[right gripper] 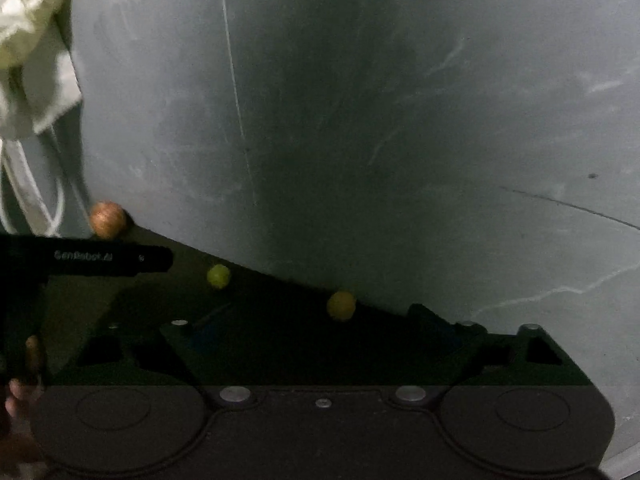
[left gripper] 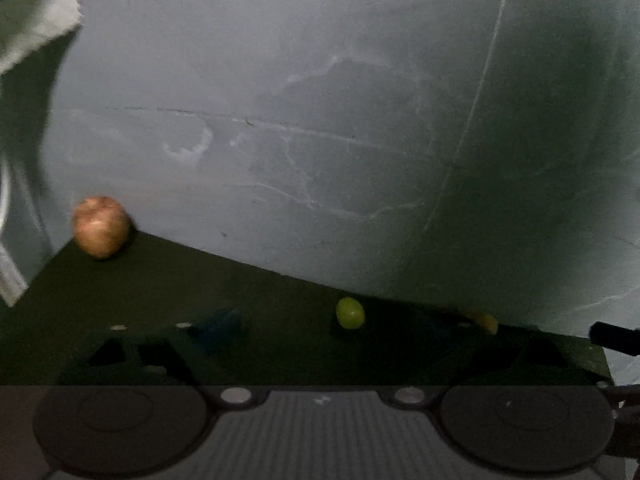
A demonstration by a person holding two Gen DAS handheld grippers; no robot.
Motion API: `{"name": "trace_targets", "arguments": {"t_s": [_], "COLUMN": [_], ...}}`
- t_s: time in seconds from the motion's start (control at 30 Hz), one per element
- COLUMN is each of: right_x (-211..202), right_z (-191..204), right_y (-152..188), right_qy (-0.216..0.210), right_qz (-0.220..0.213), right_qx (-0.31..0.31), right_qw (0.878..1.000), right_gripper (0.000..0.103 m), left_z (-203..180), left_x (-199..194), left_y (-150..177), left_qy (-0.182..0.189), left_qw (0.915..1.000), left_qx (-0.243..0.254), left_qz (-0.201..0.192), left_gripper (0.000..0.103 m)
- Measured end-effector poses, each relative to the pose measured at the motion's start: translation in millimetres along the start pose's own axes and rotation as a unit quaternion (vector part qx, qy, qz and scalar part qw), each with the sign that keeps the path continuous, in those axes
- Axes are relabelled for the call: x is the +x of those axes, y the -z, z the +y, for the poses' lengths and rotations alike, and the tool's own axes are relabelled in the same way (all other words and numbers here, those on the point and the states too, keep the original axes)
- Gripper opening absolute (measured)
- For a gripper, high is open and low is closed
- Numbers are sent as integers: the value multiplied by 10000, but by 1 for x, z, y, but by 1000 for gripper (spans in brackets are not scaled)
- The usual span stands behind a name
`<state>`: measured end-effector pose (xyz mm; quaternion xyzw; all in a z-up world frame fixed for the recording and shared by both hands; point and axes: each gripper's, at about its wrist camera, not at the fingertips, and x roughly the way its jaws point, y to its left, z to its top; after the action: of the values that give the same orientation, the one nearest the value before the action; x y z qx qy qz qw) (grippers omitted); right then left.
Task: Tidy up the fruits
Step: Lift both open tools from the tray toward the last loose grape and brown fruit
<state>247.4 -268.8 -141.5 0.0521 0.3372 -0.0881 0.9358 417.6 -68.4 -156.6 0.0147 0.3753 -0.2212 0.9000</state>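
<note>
Up close, the left gripper [left gripper: 328,344] shows dark, angular fingers [left gripper: 216,326] spread wide with nothing between them; the small green fruit [left gripper: 350,313] lies on the table beyond the gap, not touched by either pad. It is oval, smooth and glossy, much like a grape. Off to the right, partly hidden behind the right finger, sits a yellow fruit [left gripper: 486,322], only its edge showing. Far left, at the table's back corner, rests a round reddish-tan fruit [left gripper: 101,227] with a mottled skin and a dimple on top, like an apple. All three sit along the back edge of a dark green table [left gripper: 168,280], matte and flat, against a grey plastered wall [left gripper: 320,120] marked with pale cracks.

Likewise the right gripper [right gripper: 320,336] stands wide apart and empty, its black fingers [right gripper: 432,316] hard-edged and matte. Beyond it the yellow fruit [right gripper: 341,305] looks round and dull-skinned, with the green one [right gripper: 219,276] and the reddish one [right gripper: 107,219] further left. Pale crumpled cloth [right gripper: 32,52] hangs at the upper left
</note>
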Motion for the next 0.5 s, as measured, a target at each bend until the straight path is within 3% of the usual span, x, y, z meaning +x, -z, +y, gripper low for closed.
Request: {"name": "trace_targets", "arguments": {"t_s": [0.27, 0.33, 0.5], "right_x": [53, 63, 82], "right_z": [2, 1, -1], "right_y": [2, 1, 2], "right_qy": [320, 365, 345], "right_qz": [209, 261, 328], "right_qx": [-194, -209, -161], "right_qw": [9991, 9988, 9987], "right_gripper": [75, 67, 63], "left_z": [-3, -6, -15], "left_x": [40, 46, 55], "left_y": [0, 2, 8], "left_qy": [89, 102, 113], "left_qw": [9998, 9996, 9987], "left_qx": [159, 233, 490], "left_qz": [76, 90, 65], "left_gripper": [71, 66, 58]}}
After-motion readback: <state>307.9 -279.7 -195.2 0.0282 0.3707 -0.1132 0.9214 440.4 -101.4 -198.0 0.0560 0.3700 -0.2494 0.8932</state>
